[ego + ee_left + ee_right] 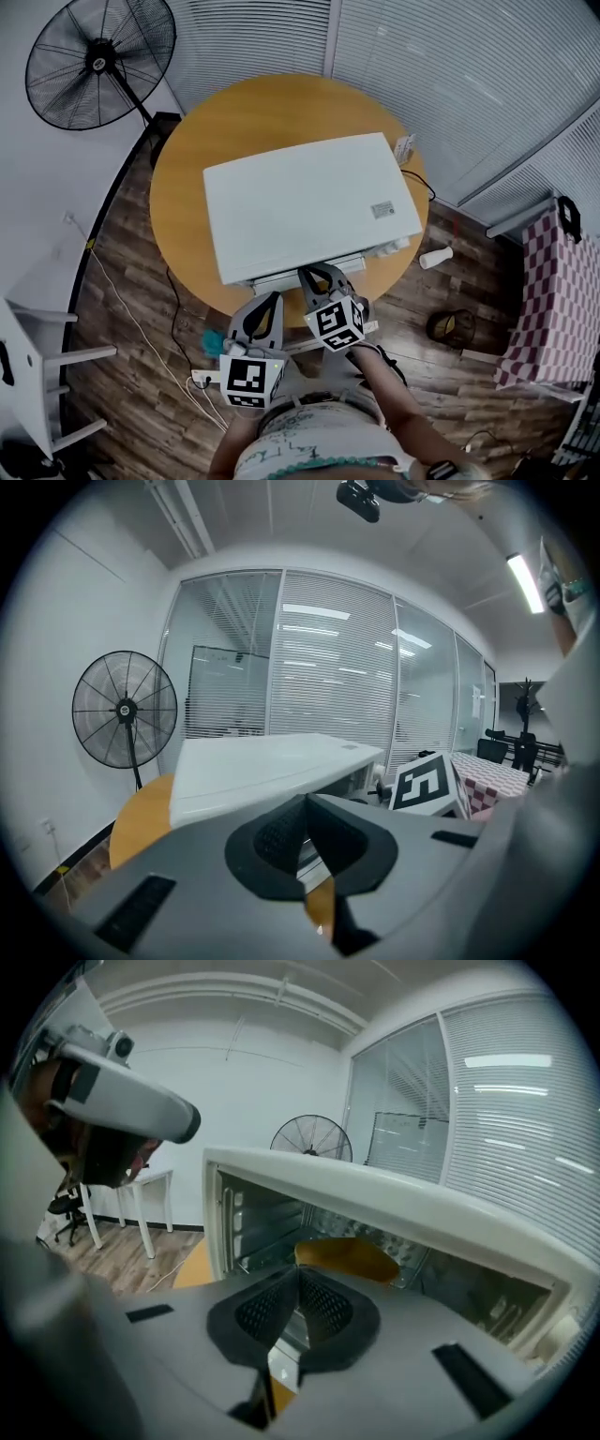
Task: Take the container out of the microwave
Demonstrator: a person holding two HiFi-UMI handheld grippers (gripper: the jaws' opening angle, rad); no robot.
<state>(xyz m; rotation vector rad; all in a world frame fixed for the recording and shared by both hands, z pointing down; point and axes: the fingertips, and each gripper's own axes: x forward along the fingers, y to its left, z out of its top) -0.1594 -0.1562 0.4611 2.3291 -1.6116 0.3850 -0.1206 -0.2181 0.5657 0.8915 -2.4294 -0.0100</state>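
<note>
A white microwave [309,204] stands on a round wooden table [183,159]. In the right gripper view its front [394,1241] fills the picture. Rack rails, a mesh back wall and an orange-brown shape [349,1258] show in it; I cannot tell whether that shape is a container or a reflection of the table. My right gripper [315,275] [298,1277] is shut and empty, just before the microwave's front edge. My left gripper [271,300] [305,803] hangs lower left of it at the table's rim, also shut and empty. The microwave [272,766] rises beyond it.
A standing fan [98,61] is behind the table at the left. On the wooden floor lie a white cylinder [435,256], a dark basket [452,327] and a power strip [202,378]. A checkered cloth [553,300] hangs at right. Blinds cover the glass walls.
</note>
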